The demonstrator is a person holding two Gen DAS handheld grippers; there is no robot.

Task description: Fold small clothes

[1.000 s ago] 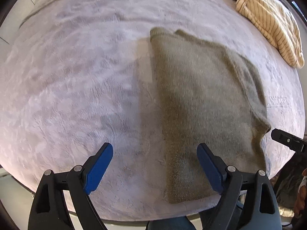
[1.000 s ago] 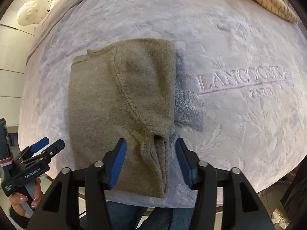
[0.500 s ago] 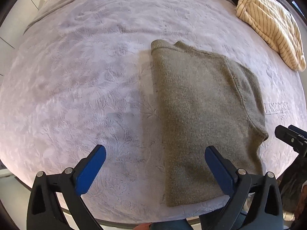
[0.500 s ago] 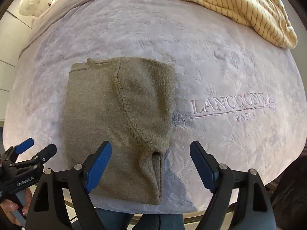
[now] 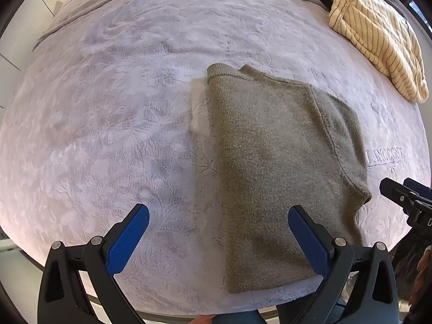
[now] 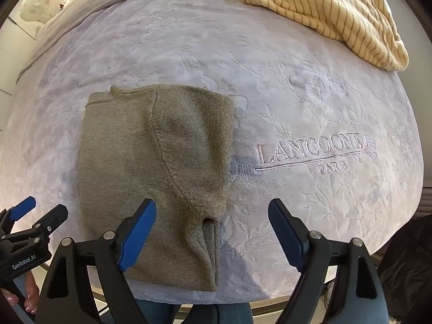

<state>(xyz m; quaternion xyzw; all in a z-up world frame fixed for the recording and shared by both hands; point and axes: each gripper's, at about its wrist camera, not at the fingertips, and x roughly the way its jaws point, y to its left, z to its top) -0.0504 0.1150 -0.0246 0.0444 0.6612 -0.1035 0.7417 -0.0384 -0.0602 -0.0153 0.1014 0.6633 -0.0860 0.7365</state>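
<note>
Both grippers' fingers spread since earlier; striped garment beyond olive sweater.

We see an olive-green sweater, plain with no print, on a pale lilac blanket embossed all over with leaf and flower shapes in the same colour. The lettering stitched on the blanket is pale too, and the other garment at the far edge is cream with thin brown stripes. Both the left gripper and the right gripper are black with blue pads.
</note>
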